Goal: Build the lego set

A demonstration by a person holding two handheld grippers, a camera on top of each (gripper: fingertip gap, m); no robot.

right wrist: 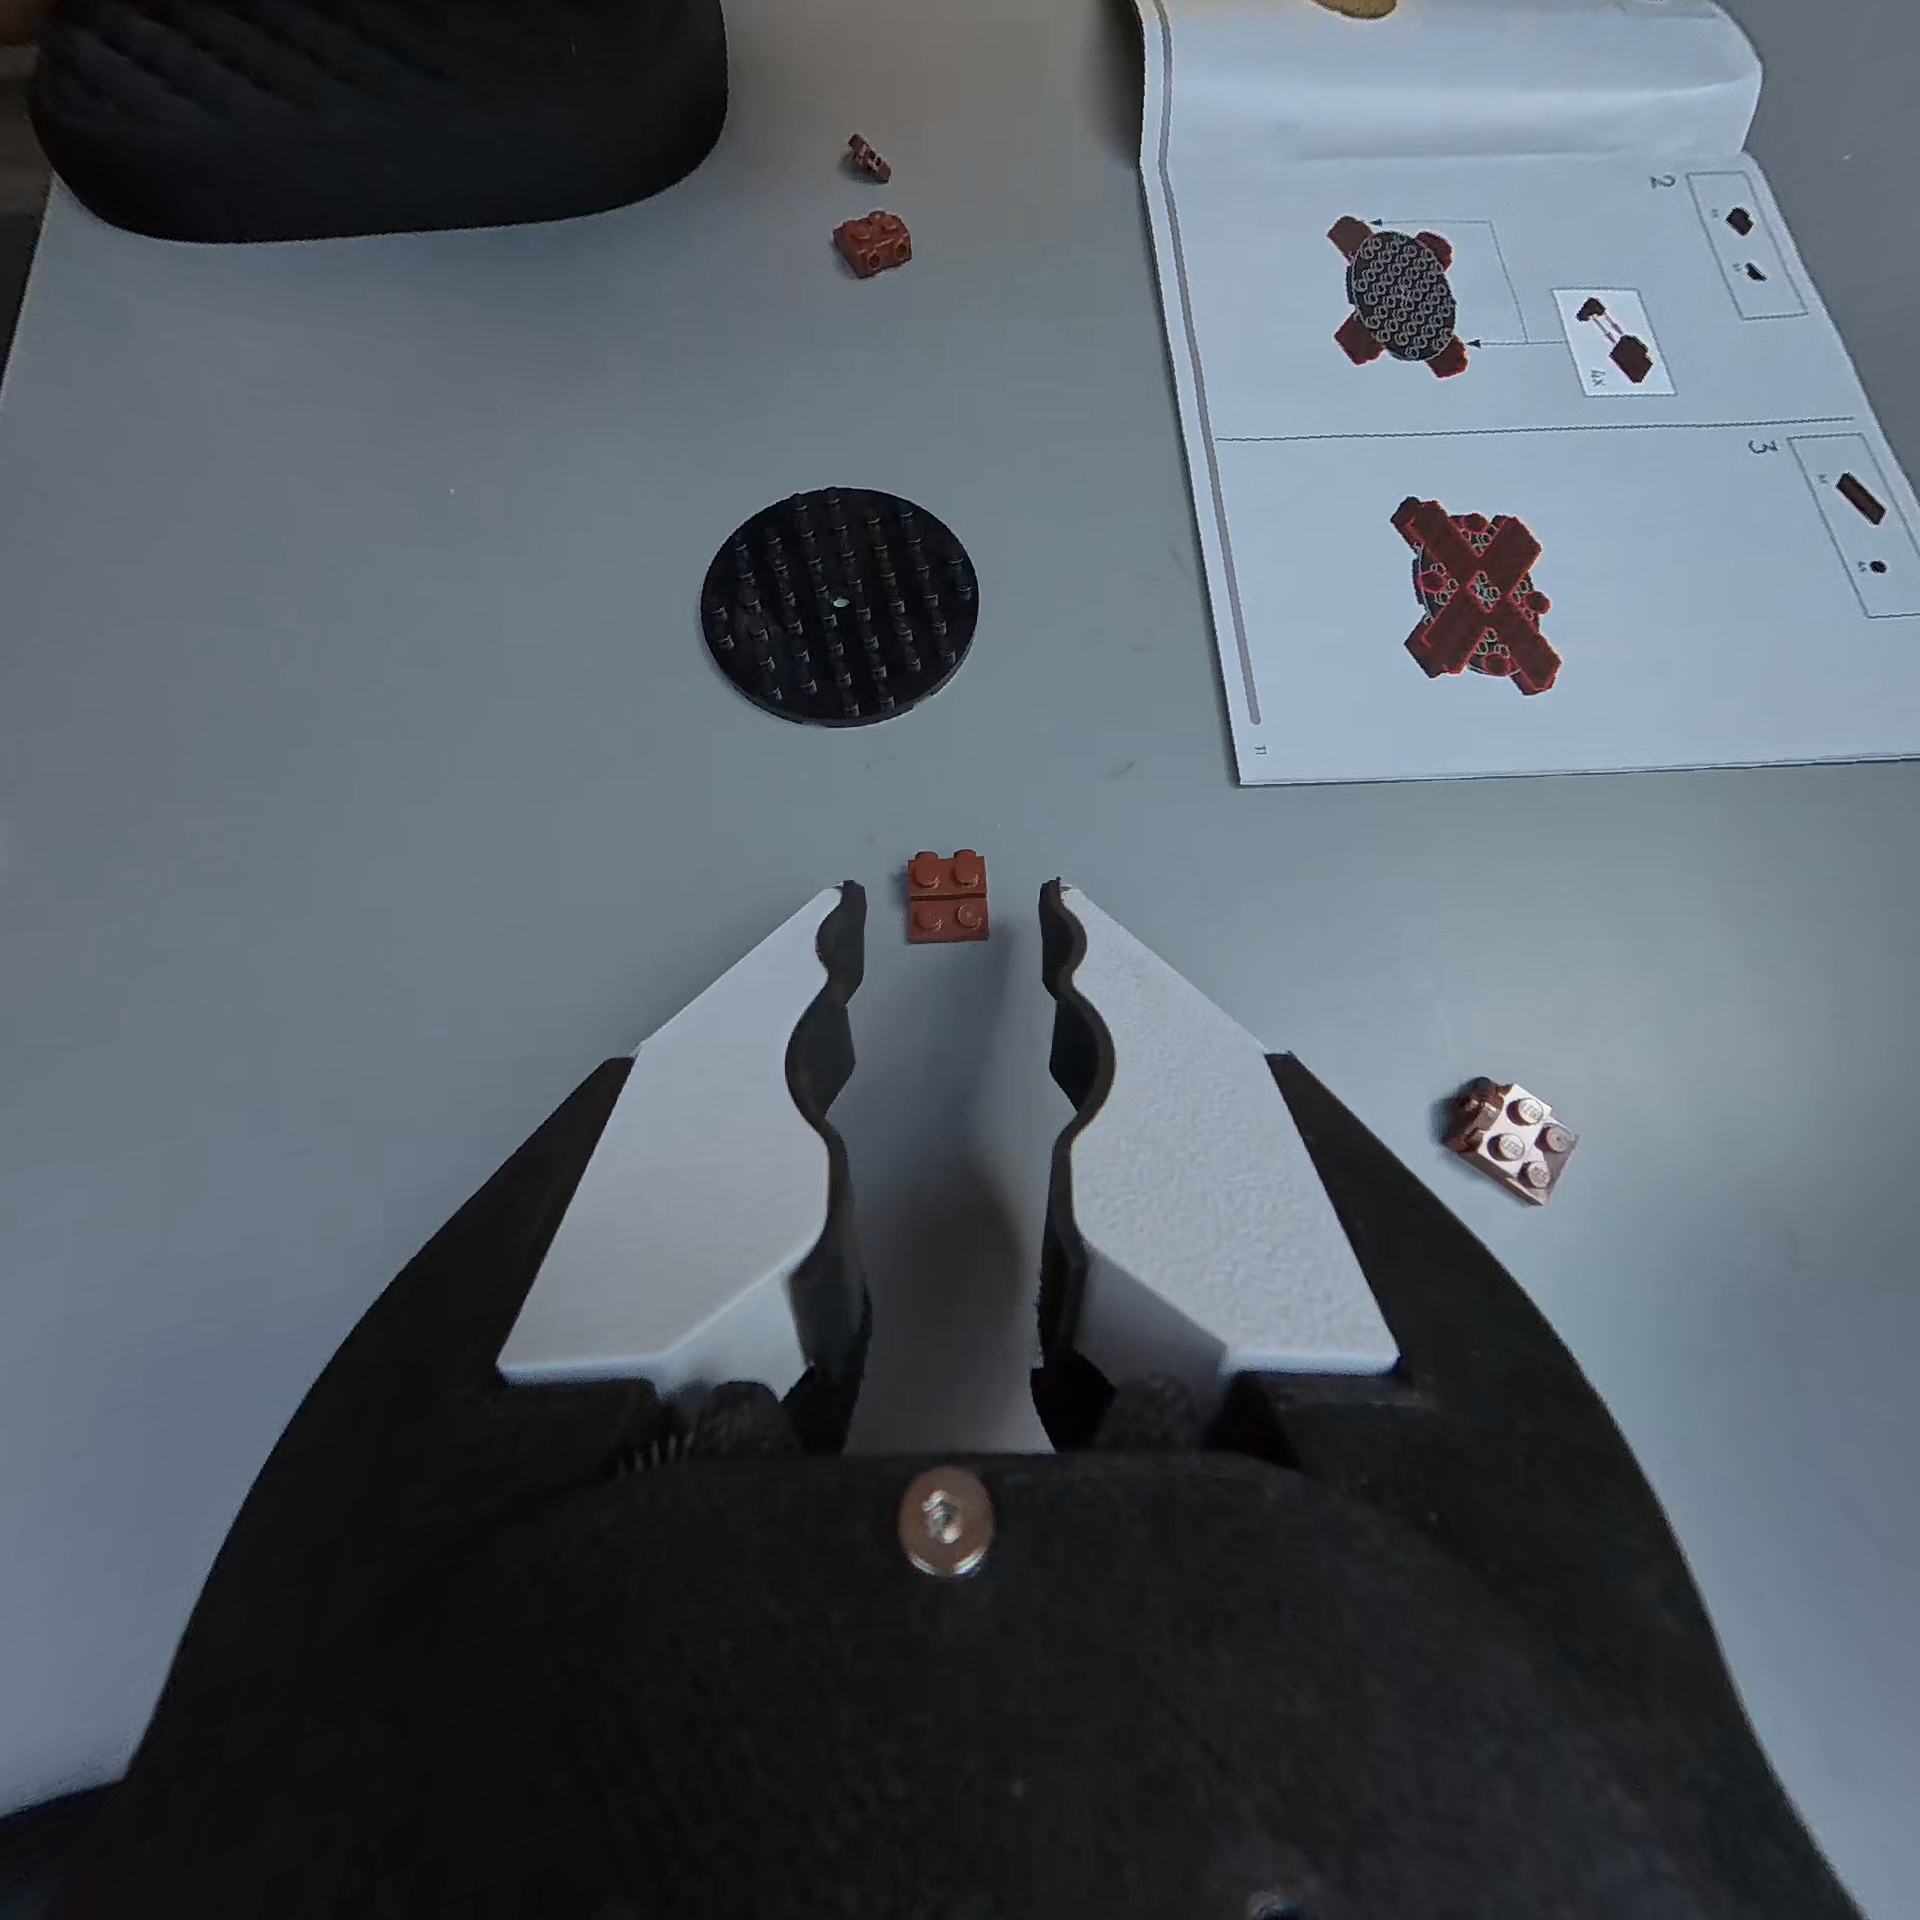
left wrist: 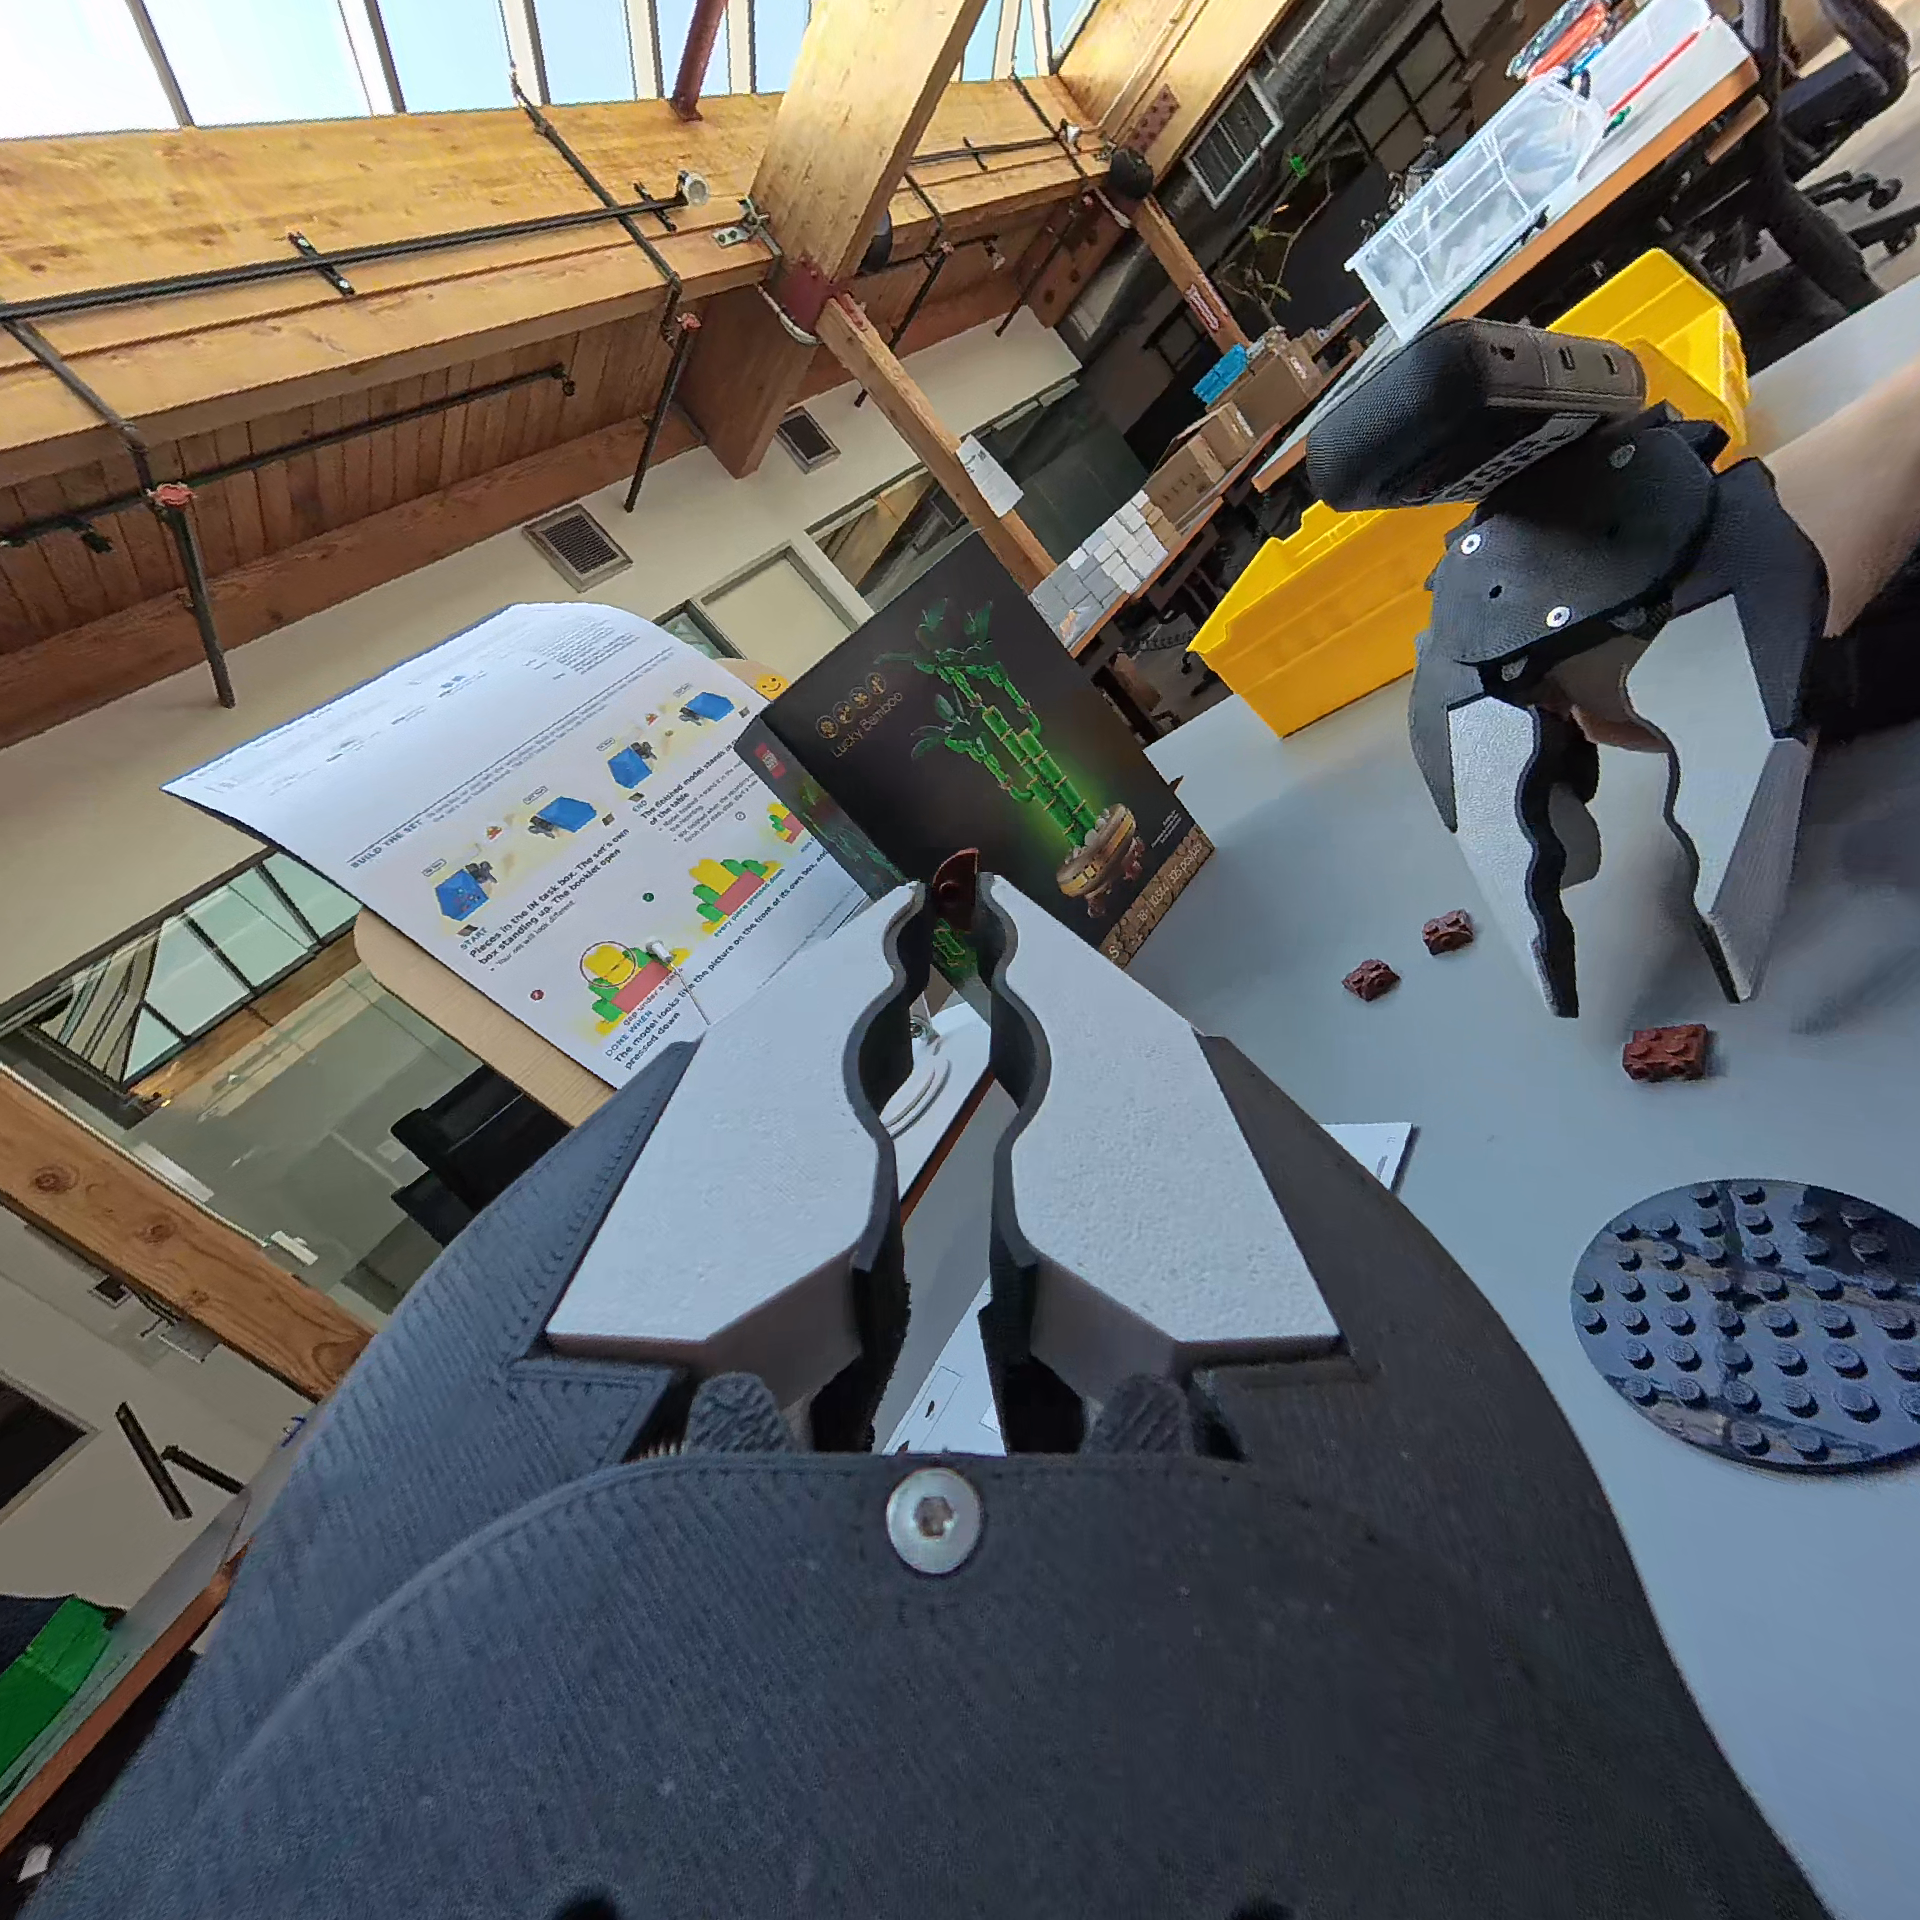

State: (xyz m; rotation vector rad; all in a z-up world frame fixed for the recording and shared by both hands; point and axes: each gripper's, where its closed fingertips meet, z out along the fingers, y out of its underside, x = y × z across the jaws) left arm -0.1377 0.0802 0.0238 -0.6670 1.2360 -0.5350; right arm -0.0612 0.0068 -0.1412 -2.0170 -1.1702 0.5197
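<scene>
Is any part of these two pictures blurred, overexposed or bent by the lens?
Left wrist view: skylight panes blown out white, wooden beams bowed by the wide lens, round black studded plate smeared. Right wrist view: even, soft light; one brown brick shines pale with glare.

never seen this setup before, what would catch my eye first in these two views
In the right wrist view, the open right gripper points at a small reddish-brown brick lying on the grey table, just beyond its fingertips, with the black round studded plate farther ahead and the open instruction booklet to the right. In the left wrist view, the left gripper pinches a small dark brown piece, raised in front of the dark set box.
</scene>
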